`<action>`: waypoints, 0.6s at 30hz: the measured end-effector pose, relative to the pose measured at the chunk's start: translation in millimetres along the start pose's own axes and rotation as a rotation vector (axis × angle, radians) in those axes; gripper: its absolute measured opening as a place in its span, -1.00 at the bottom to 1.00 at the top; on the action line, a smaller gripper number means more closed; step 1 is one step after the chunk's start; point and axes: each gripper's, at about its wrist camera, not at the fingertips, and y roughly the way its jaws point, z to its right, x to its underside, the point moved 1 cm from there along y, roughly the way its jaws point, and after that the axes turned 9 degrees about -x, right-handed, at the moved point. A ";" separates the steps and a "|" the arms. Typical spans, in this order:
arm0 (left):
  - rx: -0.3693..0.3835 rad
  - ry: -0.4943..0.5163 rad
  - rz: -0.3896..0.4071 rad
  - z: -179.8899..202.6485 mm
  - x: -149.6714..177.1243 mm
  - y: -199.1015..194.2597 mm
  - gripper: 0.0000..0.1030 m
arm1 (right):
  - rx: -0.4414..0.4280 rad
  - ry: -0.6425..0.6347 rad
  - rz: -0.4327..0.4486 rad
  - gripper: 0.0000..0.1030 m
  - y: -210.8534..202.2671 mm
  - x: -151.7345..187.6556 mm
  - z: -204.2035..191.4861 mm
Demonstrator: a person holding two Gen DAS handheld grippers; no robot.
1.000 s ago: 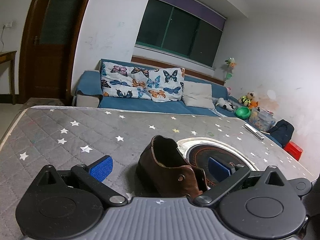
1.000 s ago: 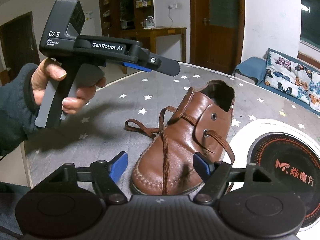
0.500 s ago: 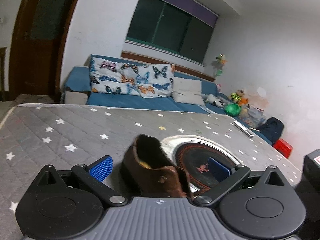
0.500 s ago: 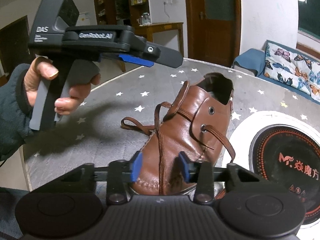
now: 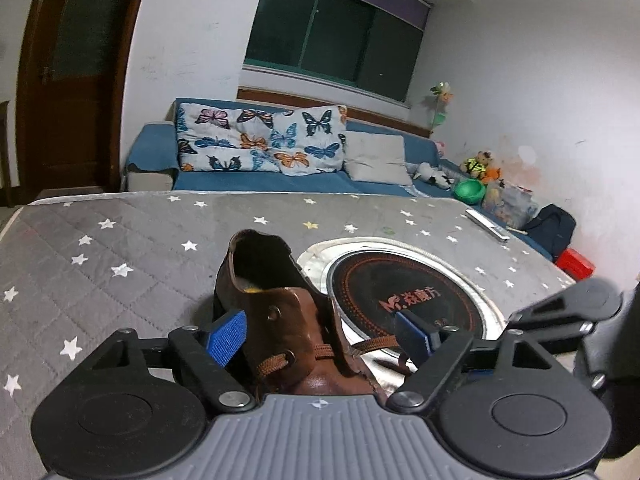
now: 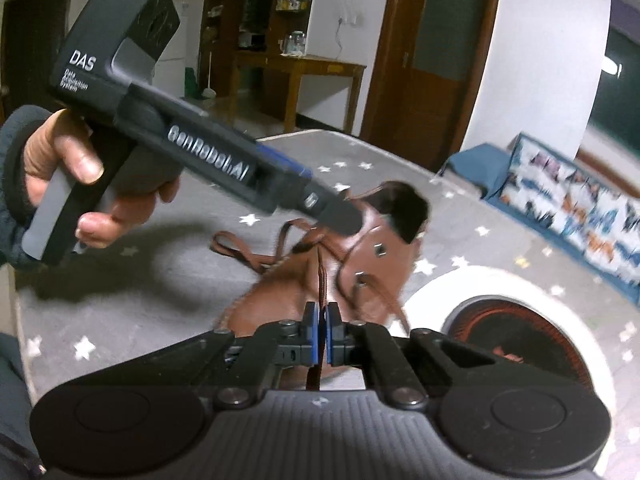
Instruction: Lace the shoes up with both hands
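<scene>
A brown leather shoe [image 5: 280,312] stands on the grey star-patterned table [image 5: 120,248], heel away from me in the left wrist view. It also shows in the right wrist view [image 6: 376,252], blurred. My left gripper [image 5: 320,336] is open, its blue pads on either side of the shoe's eyelet flaps, above the brown lace [image 5: 276,362]. My right gripper [image 6: 321,332] is shut on a strand of the lace [image 6: 321,280], which runs taut up to the shoe. The left gripper's body [image 6: 200,156] hangs over the shoe in the right wrist view.
A round black induction plate [image 5: 408,304] with a white rim sits in the table just right of the shoe. A white remote [image 5: 486,226] lies near the far right edge. A blue sofa [image 5: 280,176] with cushions stands behind the table.
My right gripper has closed from wide open onto the lace strand and pulled it taut. My left gripper has moved in over the shoe, now straddling its eyelet flaps, still open.
</scene>
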 end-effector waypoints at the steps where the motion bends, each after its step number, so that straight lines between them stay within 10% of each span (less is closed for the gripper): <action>1: -0.007 -0.002 -0.005 0.9 0.5 1.5 0.62 | 0.011 -0.009 -0.001 -0.94 -2.6 -0.4 1.6; 18: -0.164 0.026 -0.125 -3.9 3.5 11.9 0.64 | 0.012 0.049 0.034 -0.94 -9.1 -13.5 28.8</action>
